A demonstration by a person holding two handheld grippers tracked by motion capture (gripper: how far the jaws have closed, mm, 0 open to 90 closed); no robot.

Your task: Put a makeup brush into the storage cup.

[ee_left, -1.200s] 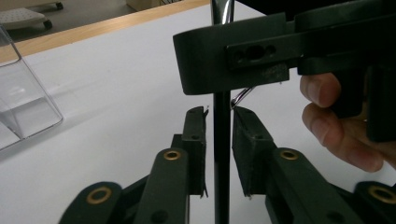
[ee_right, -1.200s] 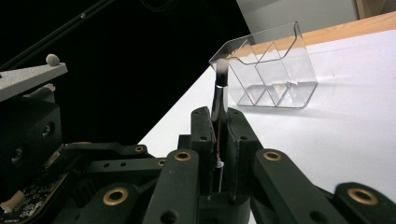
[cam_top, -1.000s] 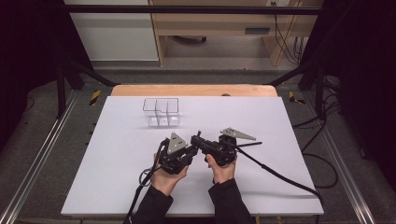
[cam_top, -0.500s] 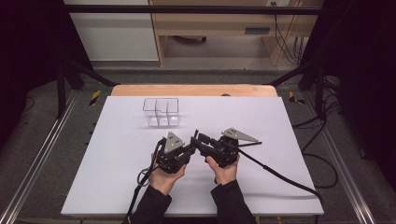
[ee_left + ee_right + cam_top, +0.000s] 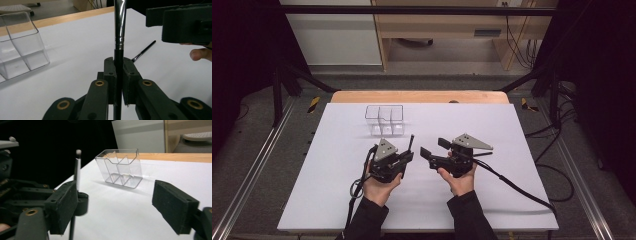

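My left gripper [image 5: 119, 62] is shut on the black handle of a thin brush [image 5: 119, 22], which stands upright with its silver ferrule above the jaws. From above, this brush [image 5: 411, 142] rises beside the left gripper [image 5: 408, 156]. My right gripper [image 5: 432, 147] points left toward it; its jaws have just been opening and hold nothing. In the right gripper view the right gripper [image 5: 117, 207] stands wide, and the brush [image 5: 78, 170] rises just behind its left pad [image 5: 62, 207]. A second brush [image 5: 143, 51] lies flat on the table.
A clear plastic organizer with dividers [image 5: 384, 120] stands on the white table [image 5: 512, 200] beyond the grippers, seen also as the organizer [image 5: 120, 168]. The table's wooden back edge [image 5: 422, 96] runs behind it. Cables trail from both grippers toward the front.
The right gripper's jaws, closed against the left gripper's tip a second ago, have spread wide apart. The two hands have drawn slightly apart. The brush stays in the left gripper.
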